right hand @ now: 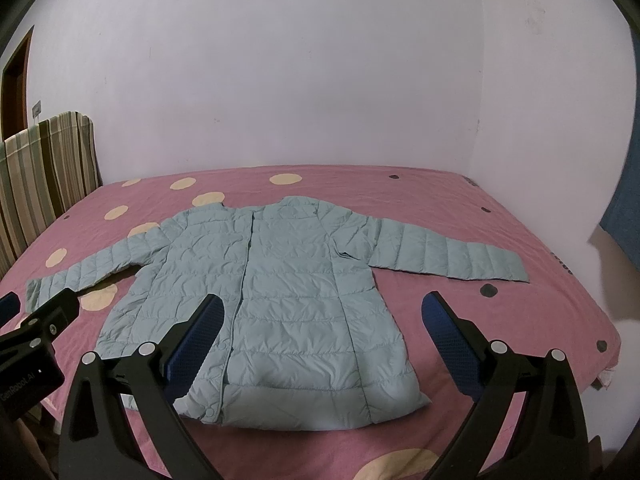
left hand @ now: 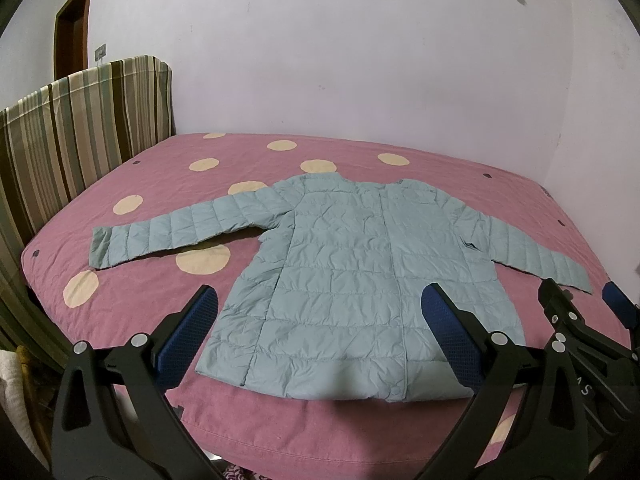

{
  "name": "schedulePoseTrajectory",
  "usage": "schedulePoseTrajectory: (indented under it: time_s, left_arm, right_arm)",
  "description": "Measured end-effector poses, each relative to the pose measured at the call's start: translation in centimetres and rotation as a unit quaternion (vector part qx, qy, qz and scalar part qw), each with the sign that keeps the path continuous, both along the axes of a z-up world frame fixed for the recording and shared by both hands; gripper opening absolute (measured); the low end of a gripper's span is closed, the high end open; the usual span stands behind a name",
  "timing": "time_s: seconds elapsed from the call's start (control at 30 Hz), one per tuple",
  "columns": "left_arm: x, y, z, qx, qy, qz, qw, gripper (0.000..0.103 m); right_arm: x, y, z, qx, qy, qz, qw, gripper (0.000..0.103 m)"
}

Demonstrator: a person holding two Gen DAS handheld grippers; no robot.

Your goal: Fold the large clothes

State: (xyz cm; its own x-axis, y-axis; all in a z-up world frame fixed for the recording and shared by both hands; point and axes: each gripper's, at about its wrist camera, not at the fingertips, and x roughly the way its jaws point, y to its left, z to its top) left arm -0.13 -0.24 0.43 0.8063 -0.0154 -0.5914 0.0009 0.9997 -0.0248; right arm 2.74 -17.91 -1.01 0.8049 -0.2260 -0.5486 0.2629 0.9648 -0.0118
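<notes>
A pale blue quilted jacket (left hand: 344, 264) lies flat on the pink bed, front closed, both sleeves spread out sideways. My left gripper (left hand: 320, 320) hovers over the jacket's hem, open, with nothing between its blue pads. In the right wrist view the same jacket (right hand: 288, 280) fills the middle of the bed. My right gripper (right hand: 322, 320) is open above the hem's right half and holds nothing. The right gripper (left hand: 588, 312) also shows at the right edge of the left wrist view, and the left gripper (right hand: 8, 312) pokes in at the left edge of the right wrist view.
The bed (left hand: 304, 424) wears a pink cover with cream dots and stands against a white wall (left hand: 320, 60). A striped headboard (left hand: 72, 132) rises on the left, with a brown door (left hand: 72, 28) behind it. A blue object (right hand: 622, 232) hangs at the right.
</notes>
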Motion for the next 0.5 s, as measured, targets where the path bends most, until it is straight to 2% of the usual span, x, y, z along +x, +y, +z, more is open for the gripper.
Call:
schedulePoseTrajectory:
  time_s: [0.5]
  left_arm:
    - [-0.03, 0.05, -0.04, -0.001, -0.001, 0.0, 1.0, 0.101]
  right_arm:
    - [-0.13, 0.06, -0.11, 0.0, -0.001, 0.0, 1.0, 0.098]
